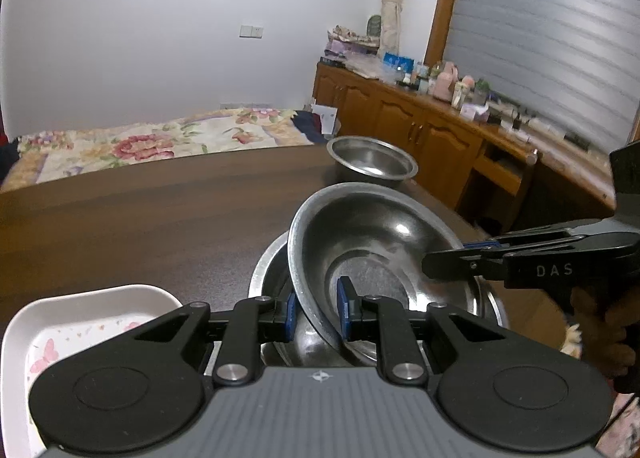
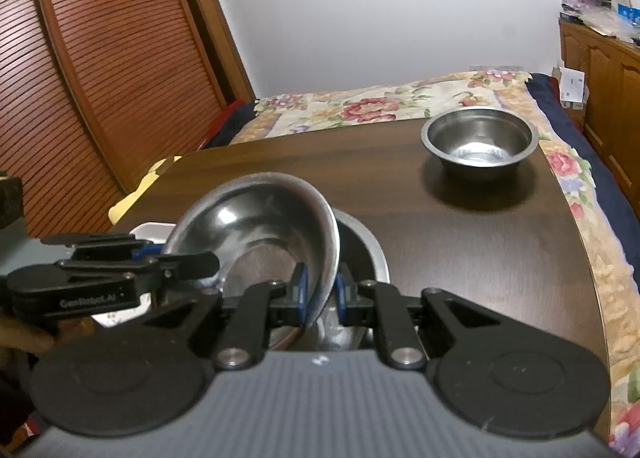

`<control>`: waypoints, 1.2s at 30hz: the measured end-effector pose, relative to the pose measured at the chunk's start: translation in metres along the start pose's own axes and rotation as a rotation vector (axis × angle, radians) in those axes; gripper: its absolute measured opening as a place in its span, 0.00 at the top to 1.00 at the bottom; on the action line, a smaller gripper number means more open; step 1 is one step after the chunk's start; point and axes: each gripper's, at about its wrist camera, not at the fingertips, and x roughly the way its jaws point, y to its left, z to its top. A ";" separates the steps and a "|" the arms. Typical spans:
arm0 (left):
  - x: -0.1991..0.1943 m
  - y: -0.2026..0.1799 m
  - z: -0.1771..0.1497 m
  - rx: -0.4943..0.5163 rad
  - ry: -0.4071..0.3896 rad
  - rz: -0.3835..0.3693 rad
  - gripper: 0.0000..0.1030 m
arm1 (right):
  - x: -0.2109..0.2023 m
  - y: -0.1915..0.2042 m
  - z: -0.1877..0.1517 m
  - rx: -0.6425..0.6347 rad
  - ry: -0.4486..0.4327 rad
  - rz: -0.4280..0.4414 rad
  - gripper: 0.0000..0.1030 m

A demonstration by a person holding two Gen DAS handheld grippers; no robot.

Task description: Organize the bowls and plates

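On the dark wooden table [image 2: 460,225], both hand-held grippers [image 1: 317,314] [image 2: 320,296] clamp a tilted, shiny, seemingly empty steel bowl [image 1: 368,242].

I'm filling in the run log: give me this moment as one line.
left gripper: shut on tilted steel bowl | right gripper: shut on same rim | below: second steel bowl | third bowl: apart on table

a tilted bowl [image 1: 372,242] sits in a larger bowl [image 1: 272,270] on the table [image 1: 140,217], another bowl [image 1: 372,157] behind.

Shiny steel tilted bowl [image 1: 372,242], glossy dark wood table [image 1: 140,209], smooth white plastic tray [image 1: 100,310]
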 end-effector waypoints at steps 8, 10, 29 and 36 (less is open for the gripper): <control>0.011 -0.004 -0.008 0.066 0.016 0.057 0.81 | 0.006 0.009 -0.013 -0.081 -0.037 -0.085 0.85; 0.012 -0.004 -0.009 0.079 0.008 0.067 0.81 | 0.007 0.012 -0.014 -0.107 -0.040 -0.094 0.85; 0.009 -0.001 -0.011 0.077 -0.010 0.070 0.81 | 0.008 0.016 -0.013 -0.183 -0.023 -0.114 0.86; 0.005 0.000 -0.011 0.072 -0.020 0.068 0.81 | 0.009 0.018 -0.013 -0.186 -0.024 -0.118 0.86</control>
